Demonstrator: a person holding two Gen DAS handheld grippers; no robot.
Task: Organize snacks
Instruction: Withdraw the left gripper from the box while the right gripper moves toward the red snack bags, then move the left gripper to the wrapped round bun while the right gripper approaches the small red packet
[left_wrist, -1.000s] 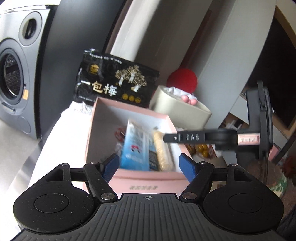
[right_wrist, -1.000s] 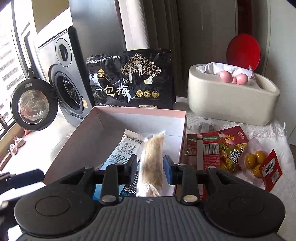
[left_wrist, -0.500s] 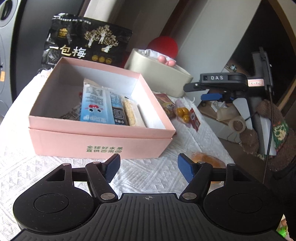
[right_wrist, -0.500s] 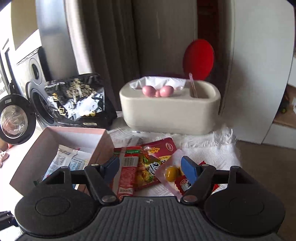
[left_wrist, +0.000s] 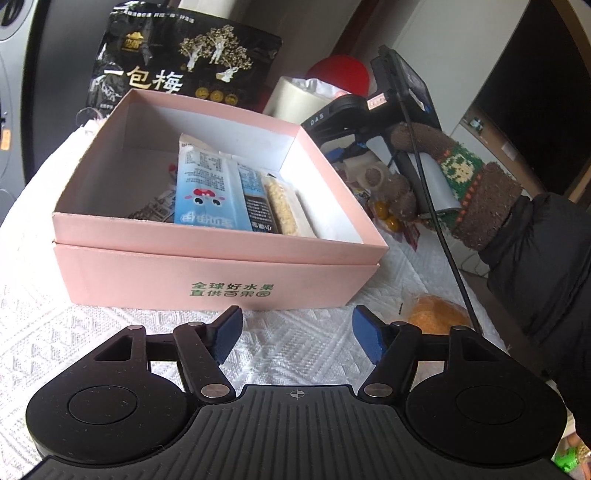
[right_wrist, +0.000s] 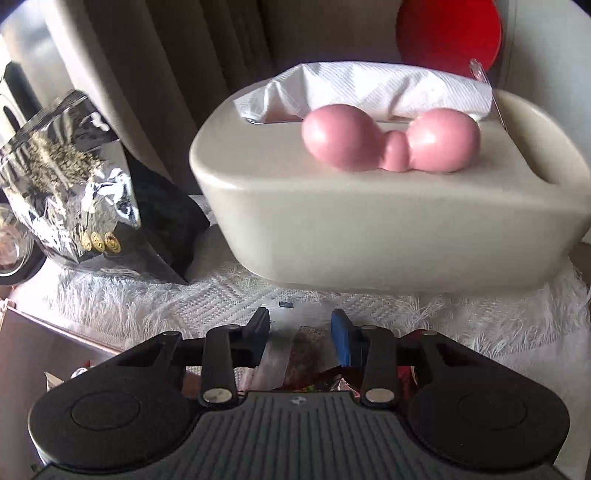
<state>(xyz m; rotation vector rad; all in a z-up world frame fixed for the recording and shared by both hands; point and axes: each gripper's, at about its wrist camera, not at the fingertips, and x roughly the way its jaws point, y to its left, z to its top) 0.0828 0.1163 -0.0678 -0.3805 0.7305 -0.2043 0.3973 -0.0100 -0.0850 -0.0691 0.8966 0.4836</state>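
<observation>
**Left jaws idle, right jaws on a loose packet**

The left gripper (left_wrist: 295, 325) hangs over the white woven cloth (left_wrist: 110, 332). Its jaws are wide, have just eased in a little, and have nothing between them. At its 12 o'clock sits the pink cardboard box (left_wrist: 221, 273), already holding a blue-and-white foil packet (left_wrist: 207, 192) and a clear-wrapped oat bar (left_wrist: 280, 206). At 2 o'clock lies a round orange bun in clear film (left_wrist: 432, 314), still on the cloth outside the box.

The right gripper (right_wrist: 300, 328) is over the loose pile to the right of the box. Its jaws have just been closing and stand narrow astride a clear-wrapped packet with dark reddish filling (right_wrist: 306, 354), which they appear to pinch. The cream plastic tissue box (right_wrist: 369, 221) stands at its 12 o'clock.

The packet is probably light, limp and slick, so it could slide or fold. It is best pinched across its filled middle, not the empty sealed edge. The bun looks soft and needs a gentle squeeze.
</observation>
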